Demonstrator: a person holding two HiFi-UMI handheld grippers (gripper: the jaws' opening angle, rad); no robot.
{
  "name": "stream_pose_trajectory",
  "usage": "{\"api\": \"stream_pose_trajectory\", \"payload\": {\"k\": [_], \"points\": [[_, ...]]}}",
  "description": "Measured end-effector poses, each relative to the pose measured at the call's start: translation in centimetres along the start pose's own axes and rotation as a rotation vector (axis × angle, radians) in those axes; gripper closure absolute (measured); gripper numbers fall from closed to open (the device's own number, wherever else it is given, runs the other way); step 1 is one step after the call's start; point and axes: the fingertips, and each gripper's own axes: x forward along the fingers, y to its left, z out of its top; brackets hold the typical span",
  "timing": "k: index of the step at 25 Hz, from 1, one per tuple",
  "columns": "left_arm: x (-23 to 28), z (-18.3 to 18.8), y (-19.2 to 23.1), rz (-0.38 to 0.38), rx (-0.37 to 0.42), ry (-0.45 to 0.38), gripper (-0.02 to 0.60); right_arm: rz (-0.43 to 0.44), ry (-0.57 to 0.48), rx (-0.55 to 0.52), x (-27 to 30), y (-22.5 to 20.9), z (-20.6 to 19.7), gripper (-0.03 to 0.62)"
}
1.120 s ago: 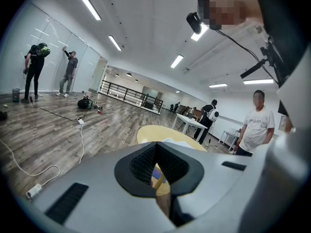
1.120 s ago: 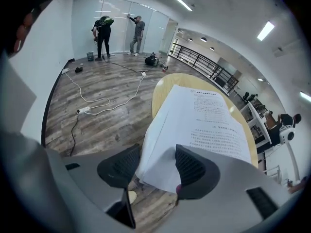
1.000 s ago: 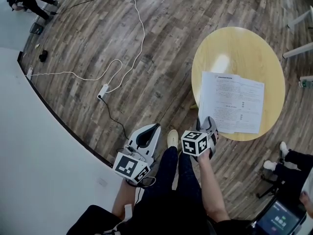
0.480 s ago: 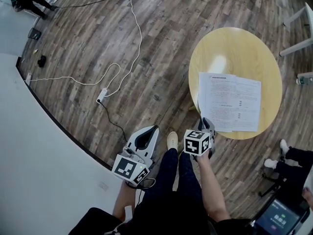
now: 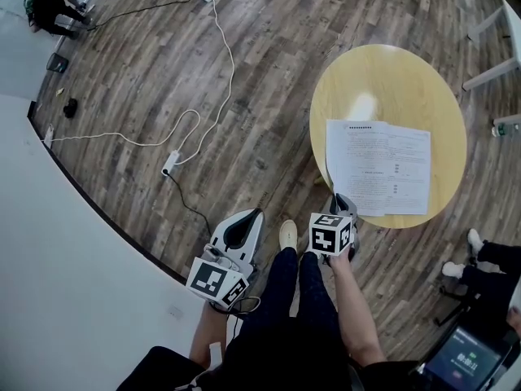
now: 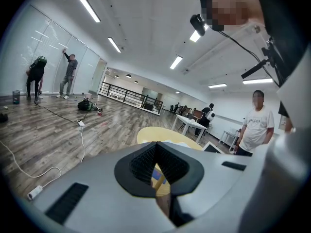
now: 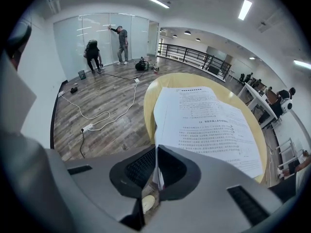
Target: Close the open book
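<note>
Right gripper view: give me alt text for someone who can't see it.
The right gripper has just been closing its jaws, which pinch the near page edge of the open book. The book lies on a round yellow table, with wood floor beyond.

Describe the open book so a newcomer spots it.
Find the round yellow table. The open book lies on it, white printed pages up. It is the table's only item, and the right gripper has just closed its jaws on the near corner.
</note>
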Motion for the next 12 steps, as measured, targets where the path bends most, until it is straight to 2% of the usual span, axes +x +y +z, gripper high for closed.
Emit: {"api": "stream_pose_trajectory", "payload": {"k": [12], "points": [[-0.39, 0.59, -0.39, 0.0, 0.021, -0.005, 0.583, 0.031, -0.011, 0.022, -0.23, 0.01, 0.32, 0.574]]}}
